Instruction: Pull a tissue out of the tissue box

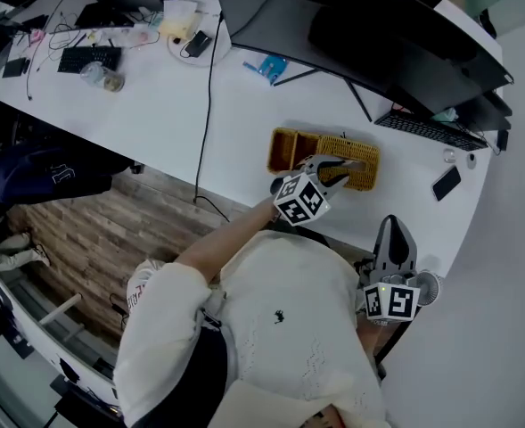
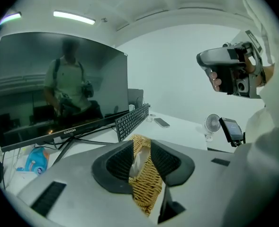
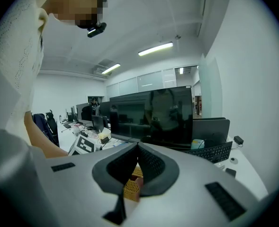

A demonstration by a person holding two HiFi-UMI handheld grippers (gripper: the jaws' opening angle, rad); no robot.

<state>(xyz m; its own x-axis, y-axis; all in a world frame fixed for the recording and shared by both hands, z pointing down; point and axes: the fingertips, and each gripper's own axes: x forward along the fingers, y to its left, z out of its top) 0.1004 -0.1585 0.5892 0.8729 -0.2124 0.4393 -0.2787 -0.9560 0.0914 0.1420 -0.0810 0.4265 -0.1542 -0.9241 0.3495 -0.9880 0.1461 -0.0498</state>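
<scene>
A yellow woven tissue box [image 1: 291, 150] lies on the white desk [image 1: 155, 114] in front of a large monitor. My left gripper [image 1: 337, 170] hangs over the box's right half, pointing down at it. In the left gripper view its jaws [image 2: 141, 144] stand open with a narrow gap. Through that gap shows a white tissue [image 2: 136, 163] sticking up from the woven box [image 2: 148, 187]; the pads do not press it. My right gripper [image 1: 394, 228] is held off the desk's near edge, apart from the box, its jaws [image 3: 138, 148] shut with nothing in them.
A big dark monitor [image 1: 396, 43] and a keyboard [image 1: 427, 129] stand behind the box. A phone [image 1: 447, 183] lies to the box's right and a small fan [image 1: 428, 287] sits by the right gripper. A black cable [image 1: 210, 87] crosses the desk; clutter fills the far left.
</scene>
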